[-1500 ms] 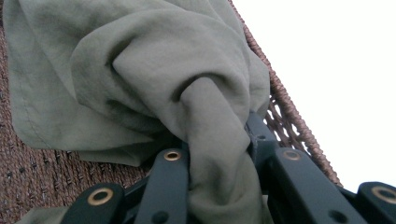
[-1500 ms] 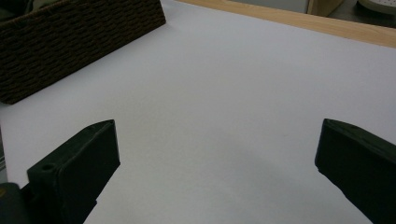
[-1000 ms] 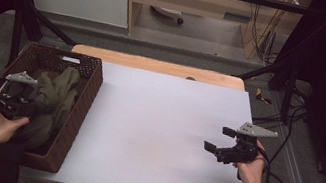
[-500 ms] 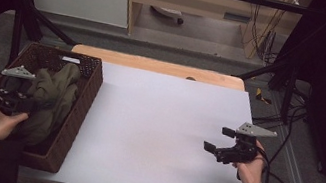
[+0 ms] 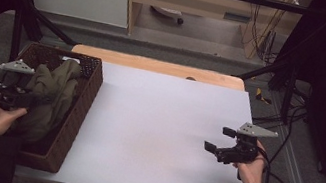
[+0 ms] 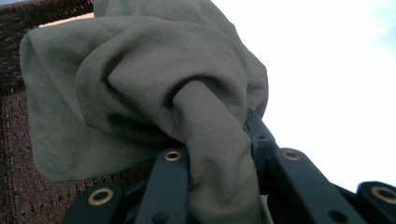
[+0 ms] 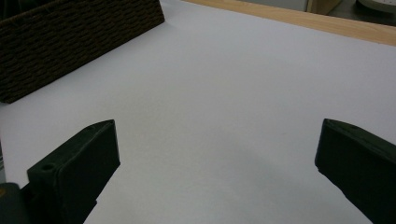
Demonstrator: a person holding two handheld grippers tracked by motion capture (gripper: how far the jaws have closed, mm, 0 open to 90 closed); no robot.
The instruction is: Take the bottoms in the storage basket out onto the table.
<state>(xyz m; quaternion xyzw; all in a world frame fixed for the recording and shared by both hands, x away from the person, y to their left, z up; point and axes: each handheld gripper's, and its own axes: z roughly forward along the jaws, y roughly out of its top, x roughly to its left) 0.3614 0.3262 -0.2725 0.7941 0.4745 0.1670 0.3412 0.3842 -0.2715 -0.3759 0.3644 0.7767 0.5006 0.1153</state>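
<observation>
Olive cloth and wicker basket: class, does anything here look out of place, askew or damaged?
Nothing looks damaged or spilled. The olive cloth is crumpled, bunched between the left gripper's jaws above the wicker basket. The right gripper hangs open over the bare white table.

Left gripper (image 5: 30,96) jaws clamped shut, right gripper (image 5: 216,140) jaws spread wide, hovering low

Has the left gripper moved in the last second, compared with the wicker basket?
Yes. The left gripper, shut on the green cloth, has drifted slightly back toward the person along the wicker basket, which has stayed in place.
</observation>
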